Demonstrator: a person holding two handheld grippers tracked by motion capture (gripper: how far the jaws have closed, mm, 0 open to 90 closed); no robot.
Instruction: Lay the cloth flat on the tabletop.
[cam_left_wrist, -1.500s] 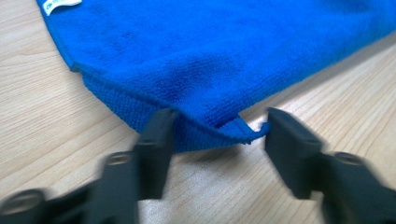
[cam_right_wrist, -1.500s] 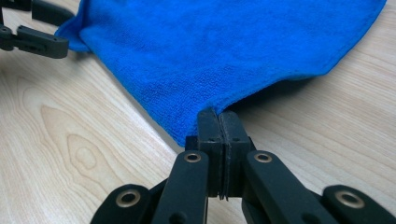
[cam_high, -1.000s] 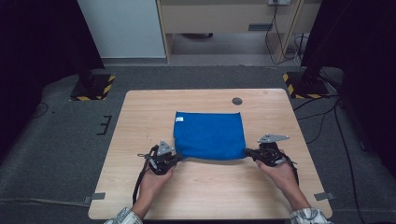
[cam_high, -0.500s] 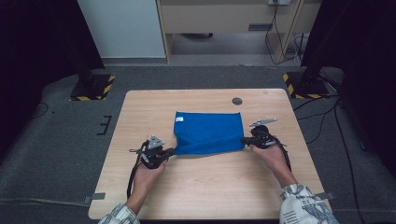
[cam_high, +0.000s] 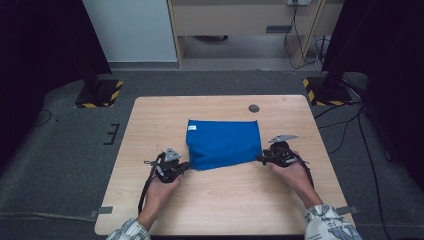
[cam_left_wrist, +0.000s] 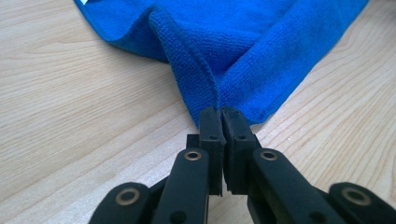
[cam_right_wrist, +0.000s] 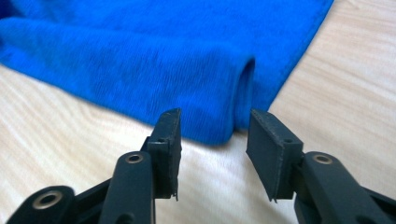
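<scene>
A folded blue cloth (cam_high: 223, 142) lies on the wooden table (cam_high: 220, 200) near its middle. My left gripper (cam_high: 186, 166) is at the cloth's near left corner, jaws shut on a pinched fold of the blue cloth (cam_left_wrist: 219, 74). My left gripper (cam_left_wrist: 222, 114) holds that corner just above the wood. My right gripper (cam_high: 260, 159) is at the cloth's near right corner. Its jaws have just been opening and now stand apart. In the right gripper view the cloth (cam_right_wrist: 187, 60) corner droops between and just beyond my right gripper (cam_right_wrist: 214, 126), with neither pad pressing on it.
A small dark round hole cover (cam_high: 254, 108) sits in the table's far right part. A white label (cam_high: 192, 128) marks the cloth's far left corner. Dark stands with yellow-black striped bases (cam_high: 100, 92) flank the table on the grey floor.
Both hands carried the cloth's near edge away from the person, folding it shorter. The right gripper's jaws, shut on the corner before, now stand apart and the corner rests on the table.
</scene>
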